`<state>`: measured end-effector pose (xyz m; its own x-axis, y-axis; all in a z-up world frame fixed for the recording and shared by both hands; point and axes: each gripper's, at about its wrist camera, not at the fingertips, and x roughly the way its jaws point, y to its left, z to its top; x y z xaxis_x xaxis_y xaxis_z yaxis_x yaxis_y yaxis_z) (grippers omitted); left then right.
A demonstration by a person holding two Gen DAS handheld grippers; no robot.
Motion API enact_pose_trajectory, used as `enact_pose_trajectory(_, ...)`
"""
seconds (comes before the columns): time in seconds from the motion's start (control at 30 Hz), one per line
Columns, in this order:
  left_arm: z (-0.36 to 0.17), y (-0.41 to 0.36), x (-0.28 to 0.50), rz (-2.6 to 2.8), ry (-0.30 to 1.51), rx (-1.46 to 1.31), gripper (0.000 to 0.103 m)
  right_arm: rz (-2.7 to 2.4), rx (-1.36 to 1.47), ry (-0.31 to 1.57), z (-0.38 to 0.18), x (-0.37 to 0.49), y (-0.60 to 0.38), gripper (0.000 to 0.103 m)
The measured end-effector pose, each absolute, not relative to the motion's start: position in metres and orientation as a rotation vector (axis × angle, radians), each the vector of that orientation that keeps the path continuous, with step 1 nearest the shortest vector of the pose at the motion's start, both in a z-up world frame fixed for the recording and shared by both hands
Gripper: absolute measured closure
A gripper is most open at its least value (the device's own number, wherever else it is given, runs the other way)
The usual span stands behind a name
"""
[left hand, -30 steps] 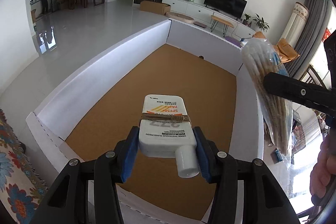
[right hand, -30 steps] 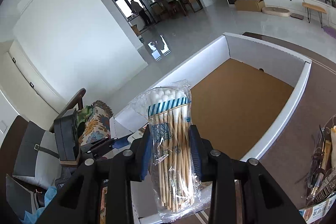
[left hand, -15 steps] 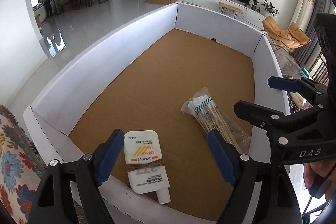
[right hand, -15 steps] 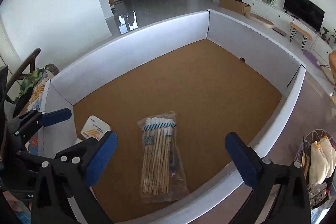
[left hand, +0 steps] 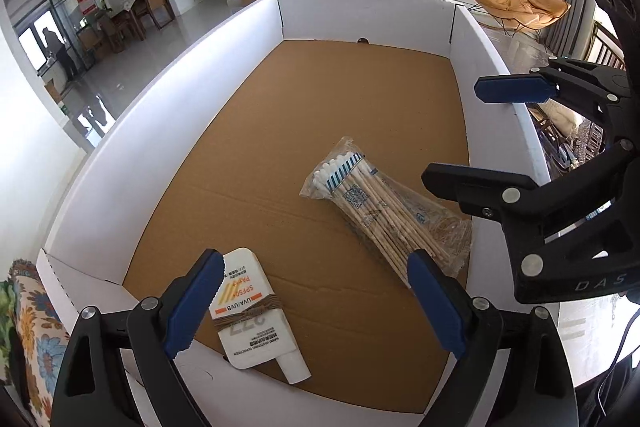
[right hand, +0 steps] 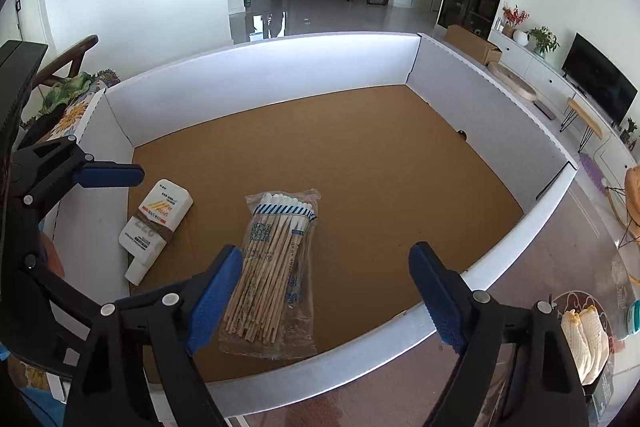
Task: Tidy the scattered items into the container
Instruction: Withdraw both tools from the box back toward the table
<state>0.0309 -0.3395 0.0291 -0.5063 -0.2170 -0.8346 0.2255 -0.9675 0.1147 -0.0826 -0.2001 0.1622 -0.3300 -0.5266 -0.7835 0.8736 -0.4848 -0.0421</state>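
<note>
Jaws: left opening, right closing, over box (left hand: 168, 131).

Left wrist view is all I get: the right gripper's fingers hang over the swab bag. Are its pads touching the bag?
Observer: No. In the right wrist view the right gripper has its jaws closing on nothing; the swab bag lies flat on the box floor, its stick end showing in the gap.
Operator: Anything outside the box on that side?
Observer: Yes, a pale knitted bundle, maybe gloves, sits beyond the box wall nearest that camera.
</note>
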Motion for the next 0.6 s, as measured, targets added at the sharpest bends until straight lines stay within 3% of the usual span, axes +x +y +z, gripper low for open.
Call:
enact_pose_trajectory(0.23,0.031,-0.327,0.03,-2.556,0.062,1.346,0.015,-1.945,0.865,0.617,0.164,-0.08,-0.188,0.019)
enact_pose_trajectory(0.27,0.032,-0.33,0.031,-2.565,0.098,1.333,0.013,-1.956,0.859,0.597,0.167,-0.079,-0.187,0.018)
enact_pose_trajectory(0.37,0.034,-0.339,0.034,-2.572,0.21,1.293,0.01,-2.035,0.817,0.474,0.18,-0.079,-0.169,0.0)
enact_pose_trajectory(0.6,0.07,-0.323,0.061,-2.645,0.214,1.083,0.009,-2.258,0.773,0.275,0.193,-0.074,-0.046,0.0)
